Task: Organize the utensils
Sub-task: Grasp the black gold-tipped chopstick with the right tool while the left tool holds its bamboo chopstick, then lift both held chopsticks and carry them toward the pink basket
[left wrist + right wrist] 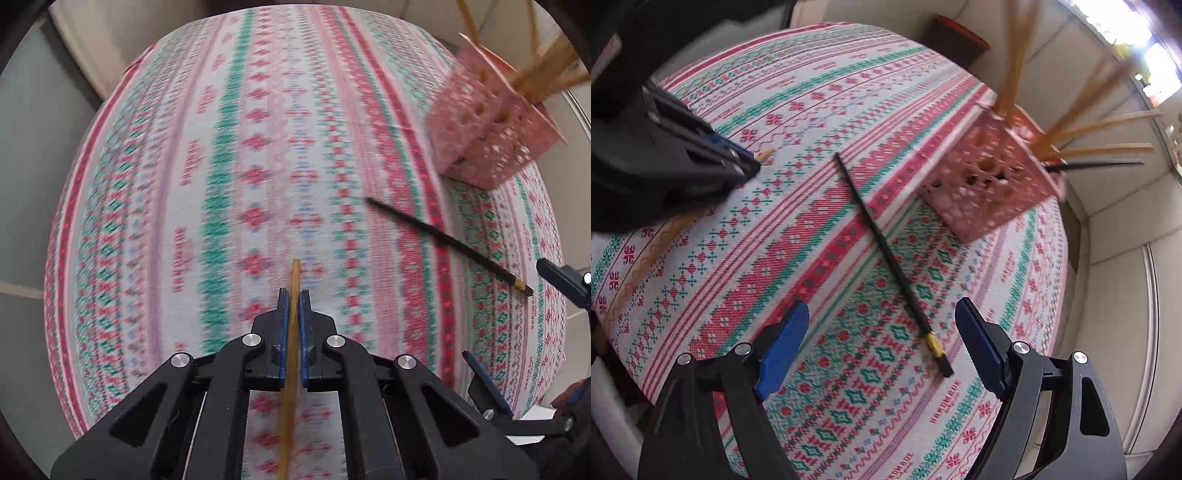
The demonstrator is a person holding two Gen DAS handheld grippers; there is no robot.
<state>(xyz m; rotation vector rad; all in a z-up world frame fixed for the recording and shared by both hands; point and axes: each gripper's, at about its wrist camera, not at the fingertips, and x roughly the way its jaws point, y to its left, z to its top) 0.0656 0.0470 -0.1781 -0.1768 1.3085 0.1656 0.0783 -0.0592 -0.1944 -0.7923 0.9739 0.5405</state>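
My left gripper (pixel 294 295) is shut on a tan wooden chopstick (pixel 294 280) whose tip pokes out past the blue pads, above the patterned tablecloth. The same gripper (pixel 753 162) shows at the left of the right wrist view. A black chopstick (pixel 886 251) with a gold band lies flat on the cloth, also visible in the left wrist view (pixel 443 240). My right gripper (pixel 882 332) is open, its blue pads either side of the black chopstick's gold end, a little above it. A pink perforated holder (pixel 990 177) with several wooden chopsticks and one black one stands beyond; it also appears in the left wrist view (pixel 487 136).
The table wears a red, green and white patterned cloth (pixel 221 184). Pale walls and floor surround the table. A dark red object (pixel 960 37) sits beyond the far table edge. The right gripper's fingers (pixel 561 280) reach in at the left view's right edge.
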